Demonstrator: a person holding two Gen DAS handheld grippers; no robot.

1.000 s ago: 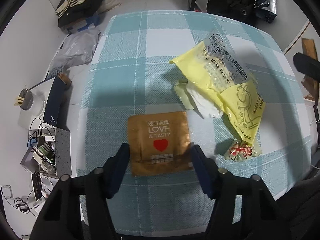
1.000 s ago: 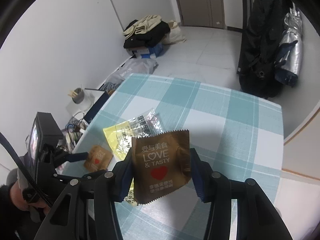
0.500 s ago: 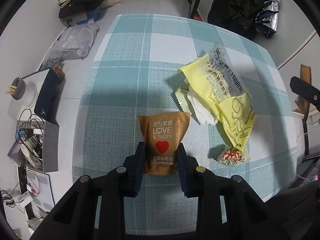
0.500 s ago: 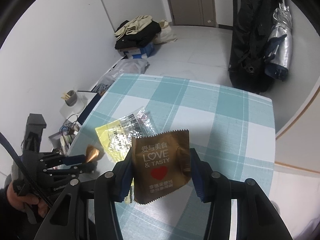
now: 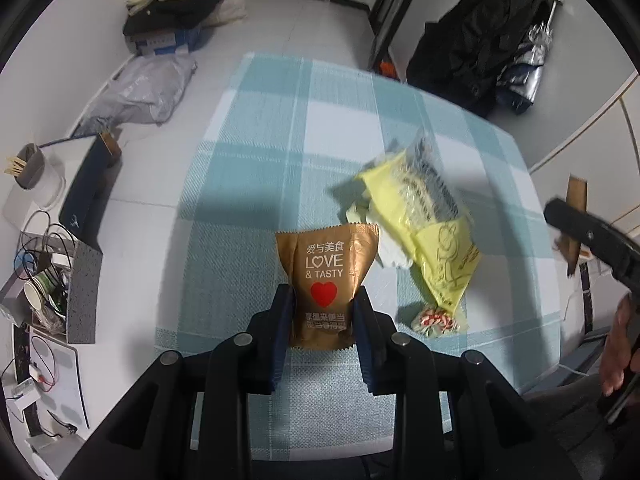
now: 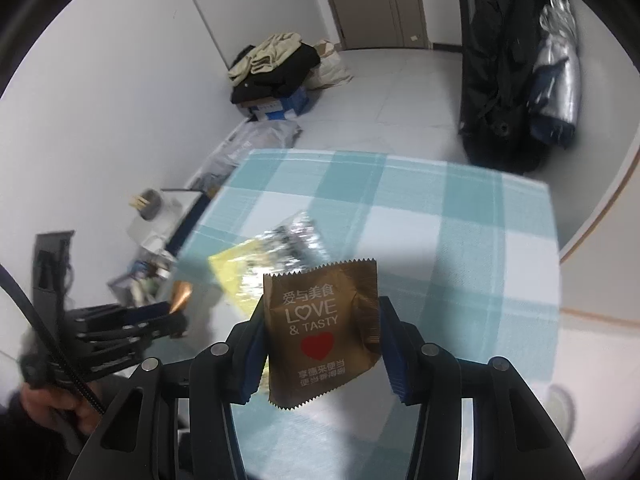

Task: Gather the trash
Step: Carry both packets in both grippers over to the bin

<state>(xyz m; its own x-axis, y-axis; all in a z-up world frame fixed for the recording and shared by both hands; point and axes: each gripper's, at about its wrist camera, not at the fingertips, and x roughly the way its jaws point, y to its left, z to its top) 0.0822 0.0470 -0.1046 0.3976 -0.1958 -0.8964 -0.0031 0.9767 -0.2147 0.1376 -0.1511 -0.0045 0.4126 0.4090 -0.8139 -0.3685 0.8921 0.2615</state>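
Note:
My left gripper [image 5: 324,296] is shut on a brown "LOVE & TASTY" snack wrapper [image 5: 326,256], held just above the checked tablecloth [image 5: 280,140]. A crumpled yellow bag [image 5: 416,208], white paper [image 5: 390,252] and a red-and-white sweet wrapper [image 5: 434,320] lie on the cloth to its right. My right gripper [image 6: 320,316] is shut on a second brown wrapper [image 6: 320,300], high over the table's near edge. In the right wrist view the left gripper [image 6: 176,312] shows at the left with a corner of its wrapper, and the yellow bag [image 6: 240,276] lies beyond.
Left of the table on the floor are a grey box [image 5: 84,292], cables, paper cups [image 5: 34,292] and a dark case [image 5: 84,188]. A plastic bag [image 5: 140,92], a clothes pile [image 5: 176,4] and a black bag [image 5: 480,40] sit past the far edge.
The left gripper's jaws closed on the brown wrapper that lay flat on the cloth and lifted it. The right gripper kept its wrapper and barely moved.

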